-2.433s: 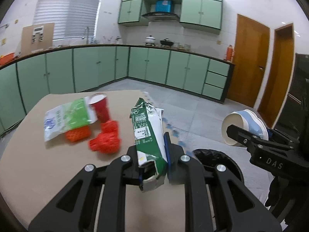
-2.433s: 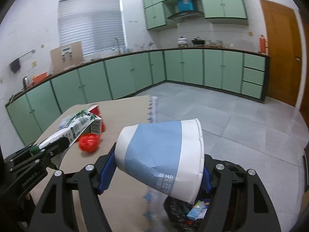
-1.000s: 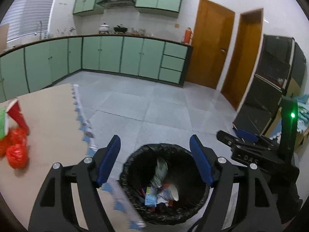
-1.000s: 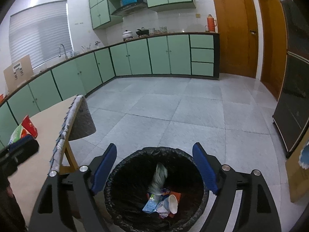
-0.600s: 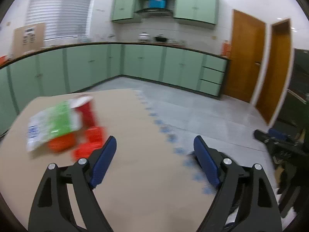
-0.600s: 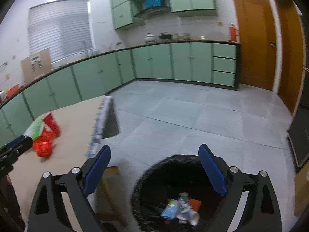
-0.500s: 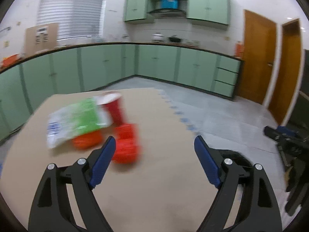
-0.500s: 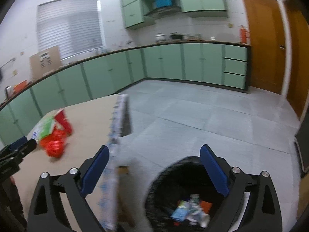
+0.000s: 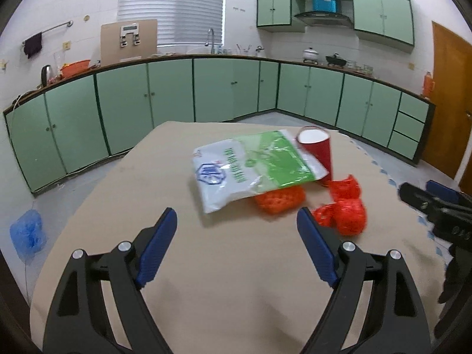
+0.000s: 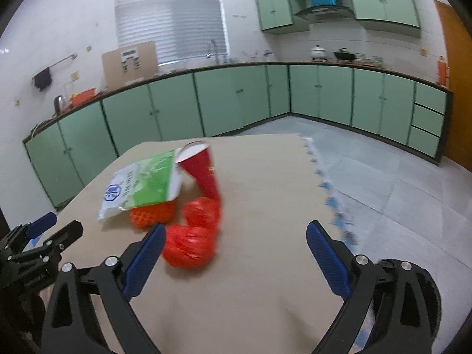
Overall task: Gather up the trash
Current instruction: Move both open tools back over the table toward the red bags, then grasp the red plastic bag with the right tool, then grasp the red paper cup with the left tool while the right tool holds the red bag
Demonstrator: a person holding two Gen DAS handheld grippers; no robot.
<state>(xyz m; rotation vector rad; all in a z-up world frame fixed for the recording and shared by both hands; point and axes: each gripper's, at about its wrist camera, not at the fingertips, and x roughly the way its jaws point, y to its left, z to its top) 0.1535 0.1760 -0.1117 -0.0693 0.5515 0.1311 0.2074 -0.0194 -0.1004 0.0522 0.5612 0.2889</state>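
On the beige table [image 9: 183, 265] lie a green and white plastic bag [image 9: 250, 168], a red paper cup [image 9: 317, 150] and red net wrappers [image 9: 345, 209]. The bag rests partly on an orange-red net [image 9: 280, 199]. My left gripper [image 9: 236, 244] is open and empty, a short way before the bag. My right gripper [image 10: 233, 253] is open and empty, close to the nearest red net [image 10: 188, 243]. The bag [image 10: 141, 183] and cup [image 10: 203, 168] lie beyond it. The right gripper shows at the right edge of the left wrist view [image 9: 430, 200].
A black-lined trash bin [image 10: 424, 295] stands on the floor at the table's right side, mostly hidden behind my right gripper's finger. Green kitchen cabinets [image 9: 206, 88] run along the walls. A blue bag [image 9: 26, 233] lies on the floor at left.
Both grippers released a carton and a paper cup into the bin, then swung back from it to face the table. Both are now open and empty near the remaining trash.
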